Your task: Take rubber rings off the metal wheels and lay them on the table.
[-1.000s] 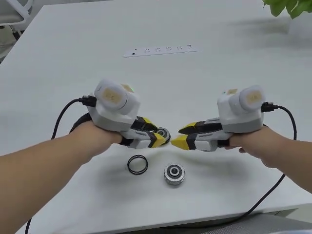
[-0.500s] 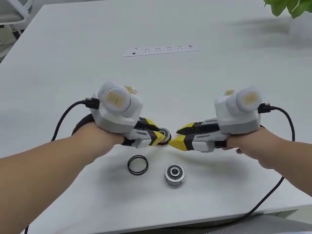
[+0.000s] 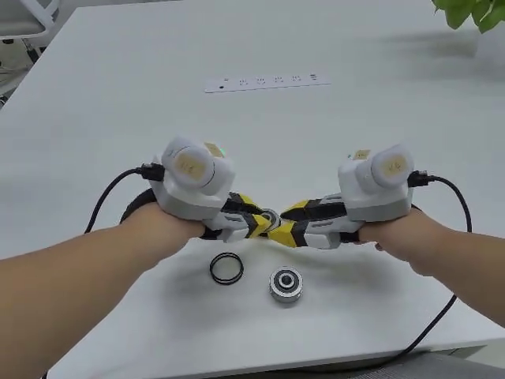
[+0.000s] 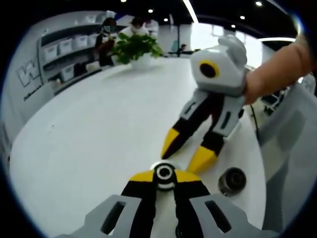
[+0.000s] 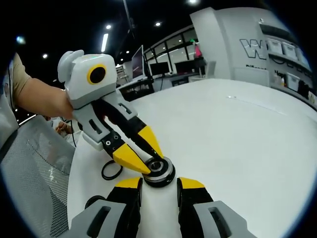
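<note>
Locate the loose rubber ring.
Head view: rubber ring lies on the table, left of the loose metal wheel, nearer the person than the left hand-held gripper.

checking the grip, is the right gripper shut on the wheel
No, the right gripper is open, and the wheel sits clamped in the left gripper.

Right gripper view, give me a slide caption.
Left gripper holds a metal wheel before the open right gripper; a rubber ring lies on the table.
</note>
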Tool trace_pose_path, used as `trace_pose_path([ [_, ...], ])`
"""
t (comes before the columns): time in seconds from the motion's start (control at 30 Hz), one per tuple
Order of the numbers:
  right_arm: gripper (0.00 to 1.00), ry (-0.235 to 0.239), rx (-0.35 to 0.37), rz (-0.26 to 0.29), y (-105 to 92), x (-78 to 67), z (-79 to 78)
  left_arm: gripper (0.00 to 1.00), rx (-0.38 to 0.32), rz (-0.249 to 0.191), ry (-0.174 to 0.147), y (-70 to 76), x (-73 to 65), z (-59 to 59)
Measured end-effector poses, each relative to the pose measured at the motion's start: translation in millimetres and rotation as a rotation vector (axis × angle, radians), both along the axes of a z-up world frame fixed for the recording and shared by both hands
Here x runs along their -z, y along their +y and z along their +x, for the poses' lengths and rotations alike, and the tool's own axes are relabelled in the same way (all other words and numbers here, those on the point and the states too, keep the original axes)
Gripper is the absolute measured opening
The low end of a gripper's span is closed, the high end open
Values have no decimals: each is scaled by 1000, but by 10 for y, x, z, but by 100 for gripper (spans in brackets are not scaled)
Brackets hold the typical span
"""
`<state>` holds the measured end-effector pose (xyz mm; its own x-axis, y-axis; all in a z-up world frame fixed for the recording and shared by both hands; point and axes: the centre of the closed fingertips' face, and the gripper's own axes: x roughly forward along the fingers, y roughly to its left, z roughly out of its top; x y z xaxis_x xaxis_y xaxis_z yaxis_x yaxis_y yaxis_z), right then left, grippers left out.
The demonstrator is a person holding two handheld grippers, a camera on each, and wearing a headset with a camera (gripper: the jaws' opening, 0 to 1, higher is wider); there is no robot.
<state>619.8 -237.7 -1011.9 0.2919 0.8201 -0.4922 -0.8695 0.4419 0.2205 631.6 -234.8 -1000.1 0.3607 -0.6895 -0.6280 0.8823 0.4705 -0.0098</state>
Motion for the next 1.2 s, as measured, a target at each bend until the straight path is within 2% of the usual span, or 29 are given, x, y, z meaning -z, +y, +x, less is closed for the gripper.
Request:
trace_pose_path([
  [0.17, 27, -7, -1, 0, 38, -4, -2, 13, -6, -3, 1, 0, 0, 5],
  [0.33, 24, -29, -24, -10, 66, -15, -41, 13, -8, -3, 2, 1, 2, 8],
  [0.43, 23, -35, -28, -18, 42, -5, -9, 13, -12, -3, 2, 4, 5, 12],
  [0.63, 17, -49, -35, -33, -10, 28, -11, 13, -13, -8, 8, 7, 9, 12],
  [0.8, 9, -49, -23, -36, -43, 38, 6, 13, -15, -10, 10, 4, 6, 1],
  [1.2, 1, -65, -12, -50, -58, 48, 37, 13, -17, -7, 11, -6, -8, -29],
])
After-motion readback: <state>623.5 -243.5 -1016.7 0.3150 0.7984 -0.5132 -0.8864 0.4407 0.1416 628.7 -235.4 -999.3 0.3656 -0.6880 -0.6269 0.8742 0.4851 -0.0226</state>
